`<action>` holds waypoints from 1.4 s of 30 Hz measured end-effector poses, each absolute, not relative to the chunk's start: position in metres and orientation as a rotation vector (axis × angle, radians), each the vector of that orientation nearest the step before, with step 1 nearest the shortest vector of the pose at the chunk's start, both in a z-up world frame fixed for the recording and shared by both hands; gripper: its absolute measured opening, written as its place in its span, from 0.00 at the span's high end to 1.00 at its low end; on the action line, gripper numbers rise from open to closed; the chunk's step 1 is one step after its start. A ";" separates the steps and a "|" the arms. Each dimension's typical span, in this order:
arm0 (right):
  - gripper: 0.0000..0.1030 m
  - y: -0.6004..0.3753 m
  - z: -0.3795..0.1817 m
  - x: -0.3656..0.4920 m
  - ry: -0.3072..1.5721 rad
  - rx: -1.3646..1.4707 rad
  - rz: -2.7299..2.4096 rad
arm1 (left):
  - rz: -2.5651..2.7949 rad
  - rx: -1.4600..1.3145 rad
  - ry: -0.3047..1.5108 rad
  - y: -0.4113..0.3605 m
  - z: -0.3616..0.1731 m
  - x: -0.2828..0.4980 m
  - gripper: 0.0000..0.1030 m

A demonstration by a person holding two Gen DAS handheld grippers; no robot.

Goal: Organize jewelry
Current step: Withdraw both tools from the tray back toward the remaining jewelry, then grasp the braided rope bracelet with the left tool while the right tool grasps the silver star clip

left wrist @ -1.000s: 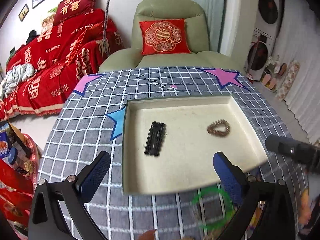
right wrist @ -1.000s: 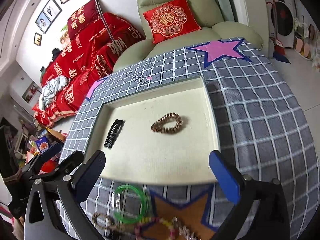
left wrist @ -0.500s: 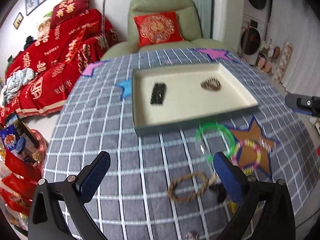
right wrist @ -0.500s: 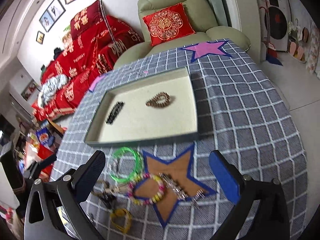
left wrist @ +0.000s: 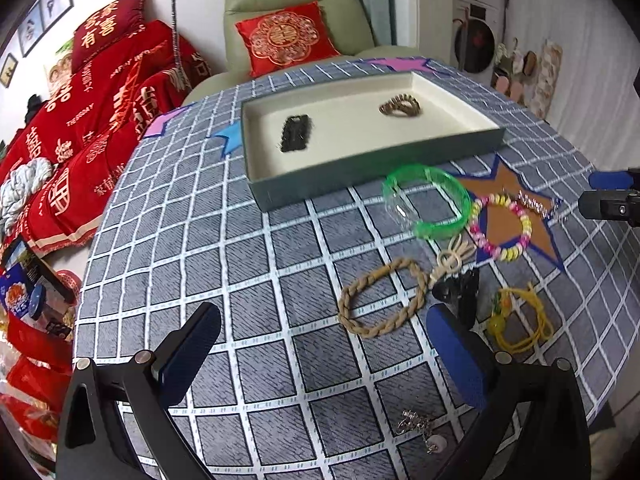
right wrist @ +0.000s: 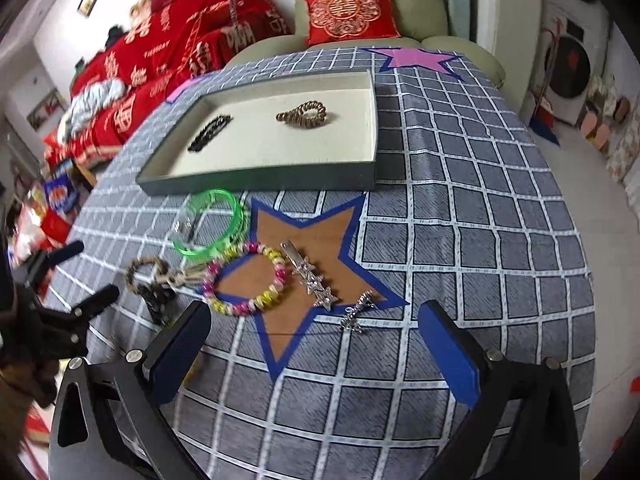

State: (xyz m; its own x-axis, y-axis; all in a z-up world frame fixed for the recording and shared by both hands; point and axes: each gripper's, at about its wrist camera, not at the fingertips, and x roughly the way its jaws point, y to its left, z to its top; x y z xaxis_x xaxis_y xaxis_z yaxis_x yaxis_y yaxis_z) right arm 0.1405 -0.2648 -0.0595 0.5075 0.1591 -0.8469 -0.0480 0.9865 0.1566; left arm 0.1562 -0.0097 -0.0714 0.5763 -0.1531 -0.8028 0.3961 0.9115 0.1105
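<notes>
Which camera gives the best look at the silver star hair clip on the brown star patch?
The right wrist view: the silver star hair clip lies near centre, unobstructed, its stars distinct. In the left wrist view it sits near the right edge, small and blurred, only a glittery streak.

Both wrist views high over table (left wrist: 256,264), sharing tray (right wrist: 264,188)

Green armchair (left wrist: 296,12), perhaps red-draped sofa (left wrist: 100,92)
</notes>
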 end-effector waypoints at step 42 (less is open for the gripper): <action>0.82 -0.224 -0.095 0.176 1.120 -0.145 0.185 | -0.563 0.317 0.977 -0.039 -0.089 0.169 0.80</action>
State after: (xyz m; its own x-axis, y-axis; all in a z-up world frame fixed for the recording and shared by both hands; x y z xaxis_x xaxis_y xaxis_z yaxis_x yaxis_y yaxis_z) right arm 0.1759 -0.2238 -0.0947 0.4228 0.0743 -0.9032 -0.2194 0.9754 -0.0225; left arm 0.1690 -0.0394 -0.0886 0.4337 -0.3052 -0.8478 0.5812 0.8137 0.0045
